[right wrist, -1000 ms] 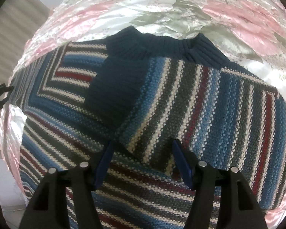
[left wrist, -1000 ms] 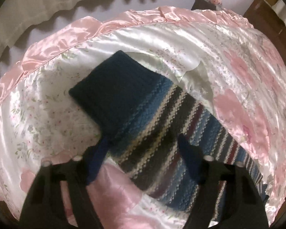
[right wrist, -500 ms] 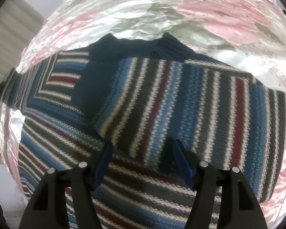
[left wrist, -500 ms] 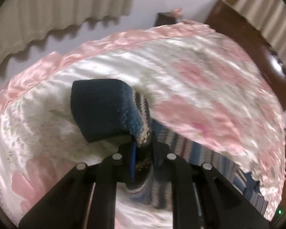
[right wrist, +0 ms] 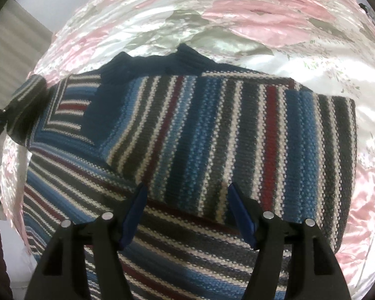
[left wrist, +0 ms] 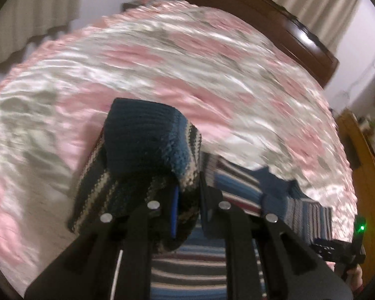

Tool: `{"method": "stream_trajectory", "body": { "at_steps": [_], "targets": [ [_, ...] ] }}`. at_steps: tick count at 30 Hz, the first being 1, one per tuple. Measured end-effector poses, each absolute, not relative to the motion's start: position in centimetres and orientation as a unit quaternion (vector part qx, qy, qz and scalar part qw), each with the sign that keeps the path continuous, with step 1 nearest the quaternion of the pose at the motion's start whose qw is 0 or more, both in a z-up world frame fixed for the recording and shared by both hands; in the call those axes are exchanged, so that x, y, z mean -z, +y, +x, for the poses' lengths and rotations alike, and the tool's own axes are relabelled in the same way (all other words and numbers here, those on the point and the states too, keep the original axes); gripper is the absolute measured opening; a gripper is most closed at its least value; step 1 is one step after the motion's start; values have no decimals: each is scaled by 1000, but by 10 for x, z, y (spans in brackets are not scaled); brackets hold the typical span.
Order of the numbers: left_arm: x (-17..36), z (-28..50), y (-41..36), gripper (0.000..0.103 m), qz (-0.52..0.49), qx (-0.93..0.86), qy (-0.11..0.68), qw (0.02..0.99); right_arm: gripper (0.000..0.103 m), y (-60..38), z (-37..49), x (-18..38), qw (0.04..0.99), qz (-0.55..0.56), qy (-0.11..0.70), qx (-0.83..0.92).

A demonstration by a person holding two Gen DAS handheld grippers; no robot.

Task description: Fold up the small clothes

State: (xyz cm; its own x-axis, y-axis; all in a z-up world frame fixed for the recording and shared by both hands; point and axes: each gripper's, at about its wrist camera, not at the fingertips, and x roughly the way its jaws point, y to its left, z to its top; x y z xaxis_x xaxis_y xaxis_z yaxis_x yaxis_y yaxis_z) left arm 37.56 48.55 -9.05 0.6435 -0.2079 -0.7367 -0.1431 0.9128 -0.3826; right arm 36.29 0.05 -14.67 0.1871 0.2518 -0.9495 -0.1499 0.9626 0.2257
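Left gripper (left wrist: 187, 207): fingers clamped tight on the striped sleeve (left wrist: 147, 155) of the sweater, so the fabric bunches up right between the pads and the navy cuff (left wrist: 140, 127) pokes out past the tips toward 12 o'clock. Frame's pretty motion-blurred, so I can't say how much of the sleeve is off the bed.

Right gripper (right wrist: 187, 212): fingers wide apart, nothing between them, hovering over the knit. Whether the tips actually touch the wool, can't tell.

Sweater (right wrist: 212, 130): striped knit, blue/grey/white/dark red, lying on the satin bedspread (right wrist: 262, 20). In the right wrist view its other sleeve is folded across the body and sits just past the fingertips, from about 11 to 2 o'clock. Navy collar (right wrist: 162, 60) is up at 12.

Left wrist view extras: the sweater body (left wrist: 192, 270) runs under the fingers at 6 o'clock, wooden headboard (left wrist: 275, 20) at 1 o'clock, curtains (left wrist: 25, 25) at 10.

Right wrist view edge: the left gripper's dark frame shows at 9 o'clock with the sleeve end in it.
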Motion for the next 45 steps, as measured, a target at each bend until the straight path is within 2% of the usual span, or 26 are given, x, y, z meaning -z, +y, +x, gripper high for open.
{"method": "stream_trajectory", "body": {
  "at_steps": [8, 14, 17, 21, 24, 26, 29, 33, 38, 45],
  "targets": [
    [118, 388, 406, 13, -214, 66, 445, 867, 68, -8, 360, 152, 769, 39, 625, -126],
    [147, 395, 389, 17, -205, 68, 489, 845, 71, -3, 362, 163, 763, 30, 634, -122],
    [169, 394, 385, 27, -202, 69, 515, 830, 75, 1, 365, 169, 761, 26, 637, -120],
    [174, 380, 387, 36, -200, 86, 516, 829, 75, 6, 366, 168, 759, 18, 641, -115],
    [156, 360, 394, 46, -197, 101, 511, 830, 75, 15, 373, 160, 755, 34, 642, -127],
    [137, 348, 403, 49, -189, 104, 499, 840, 75, 27, 377, 154, 753, 42, 642, -138],
    [105, 342, 443, 61, -195, 64, 467, 860, 74, 55, 385, 143, 759, 23, 634, -147],
    [99, 369, 488, 62, -186, -9, 473, 861, 74, 104, 400, 130, 760, 3, 628, -166],
    [136, 409, 501, 55, -121, -83, 562, 814, 74, 167, 417, 114, 760, -28, 622, -189],
    [169, 413, 517, 57, -115, -77, 591, 795, 72, 267, 430, 103, 754, -68, 605, -246]
  ]
}}
